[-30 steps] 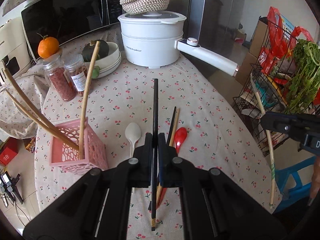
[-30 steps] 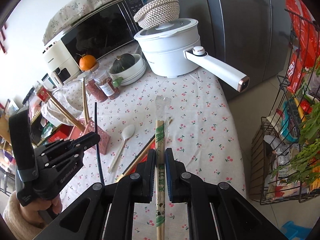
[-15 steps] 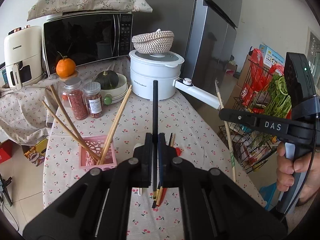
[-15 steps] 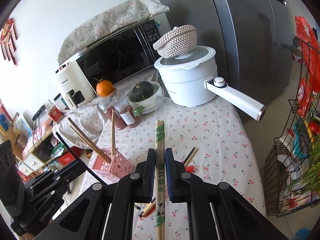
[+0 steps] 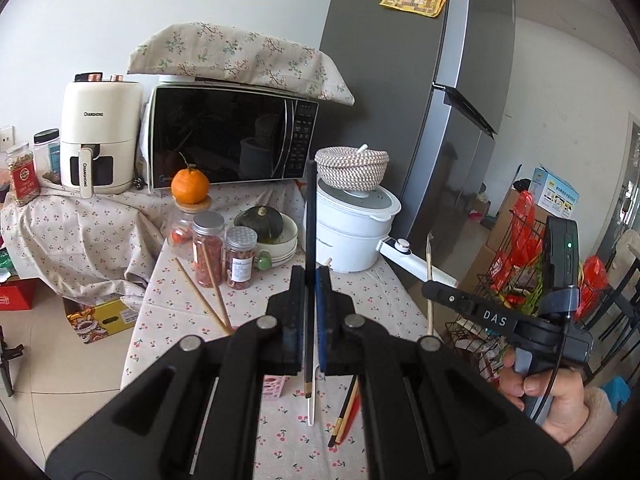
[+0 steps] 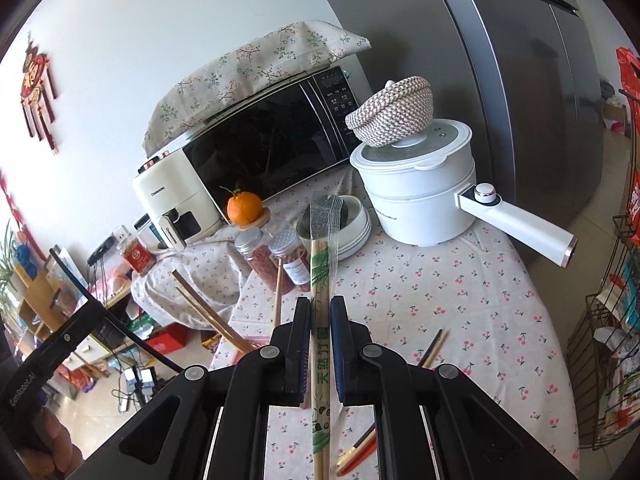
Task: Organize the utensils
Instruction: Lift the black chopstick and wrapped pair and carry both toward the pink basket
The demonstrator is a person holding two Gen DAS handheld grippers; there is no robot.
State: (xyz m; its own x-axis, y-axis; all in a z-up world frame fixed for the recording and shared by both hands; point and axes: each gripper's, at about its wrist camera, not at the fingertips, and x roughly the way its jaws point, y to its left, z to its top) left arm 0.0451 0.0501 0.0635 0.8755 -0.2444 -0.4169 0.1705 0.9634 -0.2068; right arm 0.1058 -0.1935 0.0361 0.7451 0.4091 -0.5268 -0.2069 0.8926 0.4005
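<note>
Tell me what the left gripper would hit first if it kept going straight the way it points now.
Probably the white electric pot with the woven basket on its lid. The left gripper, jaws shut on a black chopstick, aims just left of the pot, so the chopstick tip would likely arrive first; depth is unclear.

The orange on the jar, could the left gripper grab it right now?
Probably not. The left gripper is shut on a black chopstick, so its jaws are busy. The orange also sits far back on a jar lid, behind two spice jars.
</note>
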